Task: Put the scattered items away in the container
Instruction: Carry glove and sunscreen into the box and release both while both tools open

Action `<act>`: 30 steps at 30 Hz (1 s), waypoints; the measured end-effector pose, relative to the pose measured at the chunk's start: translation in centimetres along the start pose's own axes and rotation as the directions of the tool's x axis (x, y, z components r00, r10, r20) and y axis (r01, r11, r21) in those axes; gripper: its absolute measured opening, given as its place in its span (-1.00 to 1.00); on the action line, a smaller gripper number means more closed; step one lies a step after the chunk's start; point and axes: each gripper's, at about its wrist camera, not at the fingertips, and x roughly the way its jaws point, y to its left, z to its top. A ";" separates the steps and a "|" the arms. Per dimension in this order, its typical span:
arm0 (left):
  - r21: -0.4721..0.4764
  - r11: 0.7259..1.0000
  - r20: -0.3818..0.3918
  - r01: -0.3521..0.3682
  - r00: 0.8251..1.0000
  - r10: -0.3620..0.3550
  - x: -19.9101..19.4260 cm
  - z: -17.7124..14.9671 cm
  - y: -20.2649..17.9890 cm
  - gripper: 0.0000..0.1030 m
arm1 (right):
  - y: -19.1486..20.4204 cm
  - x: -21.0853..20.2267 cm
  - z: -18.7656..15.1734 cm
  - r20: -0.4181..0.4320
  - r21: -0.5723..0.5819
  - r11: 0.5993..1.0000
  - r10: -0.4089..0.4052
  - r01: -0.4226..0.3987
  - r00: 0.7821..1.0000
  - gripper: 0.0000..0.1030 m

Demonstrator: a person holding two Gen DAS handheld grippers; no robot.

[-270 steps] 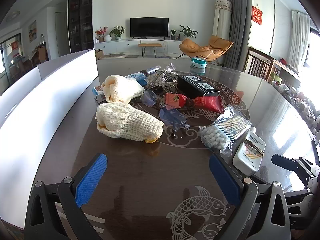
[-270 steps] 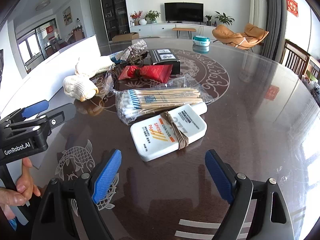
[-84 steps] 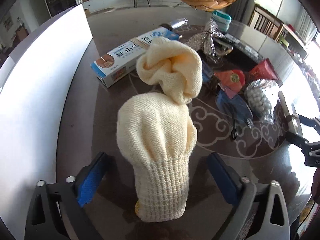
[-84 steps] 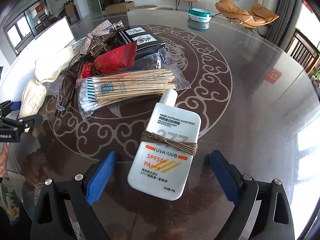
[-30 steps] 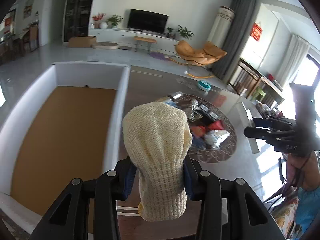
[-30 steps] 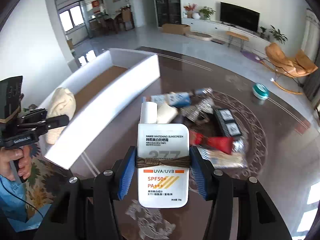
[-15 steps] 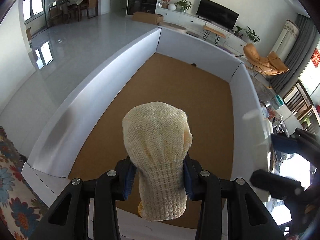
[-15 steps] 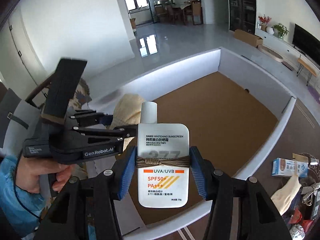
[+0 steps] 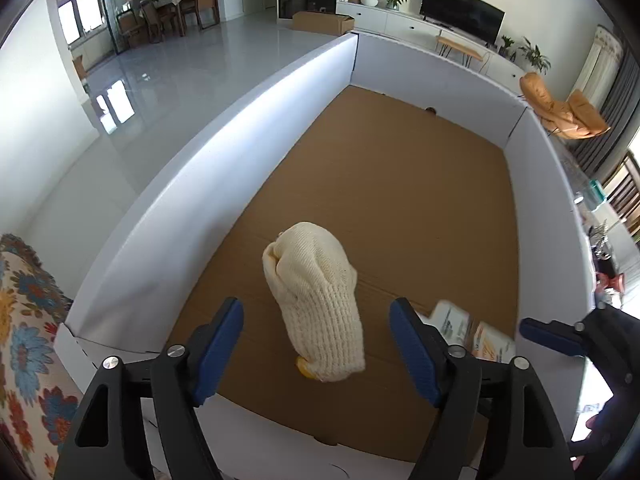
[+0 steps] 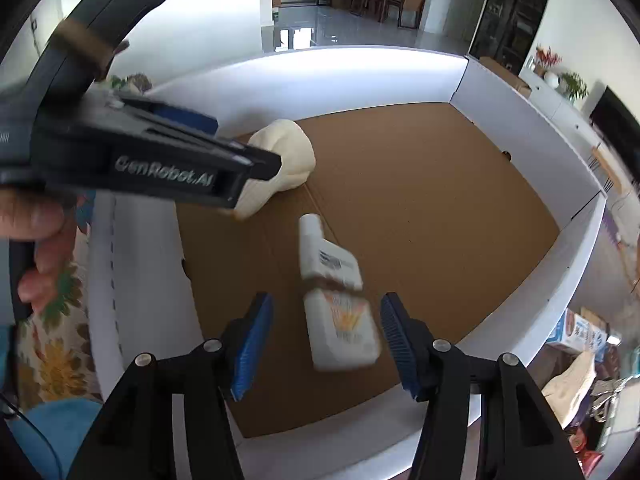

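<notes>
The container is a big white-walled box (image 9: 224, 168) with a brown cardboard floor; it also shows in the right wrist view (image 10: 520, 108). My left gripper (image 9: 318, 350) is open above its near end, and the cream knitted glove (image 9: 316, 300) lies loose between the jaws, on or just above the floor. My right gripper (image 10: 326, 344) is open over the box, and the white sunscreen bottle (image 10: 336, 300) is free between the jaws, motion-blurred. The bottle shows at the right in the left wrist view (image 9: 472, 332). The glove also shows in the right wrist view (image 10: 284, 160).
The left gripper's black body (image 10: 132, 152) crosses the upper left of the right wrist view. The right gripper's finger (image 9: 552, 336) juts in beside the box's right wall. Several remaining items (image 10: 580, 380) lie on the table beyond the box's right wall.
Both grippers have opened. The glove has dropped from the left jaws into the box, and the sunscreen bottle has dropped from the right jaws into the box.
</notes>
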 end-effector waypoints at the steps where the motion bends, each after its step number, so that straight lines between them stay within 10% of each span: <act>1: 0.003 1.000 -0.005 -0.006 1.000 0.006 0.3 0.2 0.0 0.48 | 0.3 0.1 -0.3 -0.001 -0.022 0.999 -0.022 0.022 1.000 0.15; 22: -0.029 1.000 0.038 -0.004 0.999 0.005 0.7 0.8 1.9 0.50 | -1.8 0.1 -1.4 0.083 0.069 0.996 -0.063 0.057 0.995 0.14; 30: -0.022 0.999 0.207 0.038 0.978 -0.032 -4.9 0.5 0.6 0.59 | -2.0 -10.1 -8.0 0.464 0.161 0.978 -0.192 0.130 0.865 0.38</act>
